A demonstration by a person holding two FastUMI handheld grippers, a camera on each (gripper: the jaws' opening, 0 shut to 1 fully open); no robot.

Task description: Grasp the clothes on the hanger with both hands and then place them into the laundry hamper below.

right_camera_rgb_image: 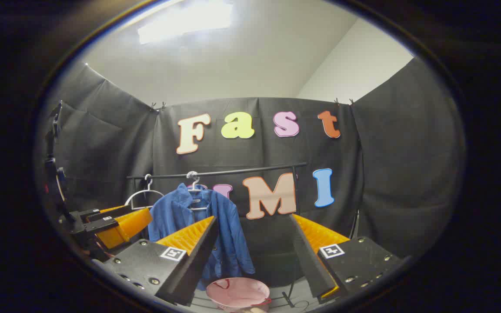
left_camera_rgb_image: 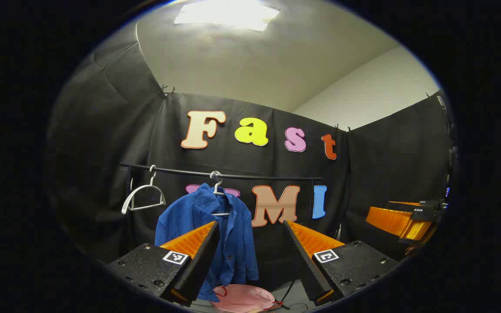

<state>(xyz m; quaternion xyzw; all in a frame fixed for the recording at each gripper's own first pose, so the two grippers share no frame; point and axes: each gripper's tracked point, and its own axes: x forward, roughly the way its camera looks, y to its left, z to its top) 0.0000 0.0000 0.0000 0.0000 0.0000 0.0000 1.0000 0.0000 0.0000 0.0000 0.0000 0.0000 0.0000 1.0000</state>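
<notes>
So in the left gripper view we're looking at basically the starting line: the blue shirt point(left_camera_rgb_image: 233, 234) is hanging on its white hanger point(left_camera_rgb_image: 219, 191) from the black rail point(left_camera_rgb_image: 268, 177), collar up, with a second empty hanger point(left_camera_rgb_image: 142, 198) dangling off to its left. Our left gripper point(left_camera_rgb_image: 250, 256) is sitting with its fingers spread wide and nothing between them, well apart from the fabric. The pink laundry hamper point(left_camera_rgb_image: 244, 299) is waiting right below the shirt, and we're not seeing any clothing in it. Over at the right edge the right gripper point(left_camera_rgb_image: 400, 221) is poking into frame, also nowhere near the shirt. Moving to the right gripper view, it's the same story: the shirt point(right_camera_rgb_image: 228, 230) is hanging from the rail point(right_camera_rgb_image: 233, 171), the hamper point(right_camera_rgb_image: 237, 292) is sitting under it, and our right gripper point(right_camera_rgb_image: 252, 256) is gaping open and holding nothing, while the left gripper point(right_camera_rgb_image: 120, 226) is showing at the left edge. So we're judging nothing is done yet; the reach, the two-handed grab, the lift off the hanger and the drop into the hamper are all left. As for writing, we're not making out any brand or label on the shirt or hamper; the small square markers on the gripper bodies are just patterns, not readable text.
</notes>
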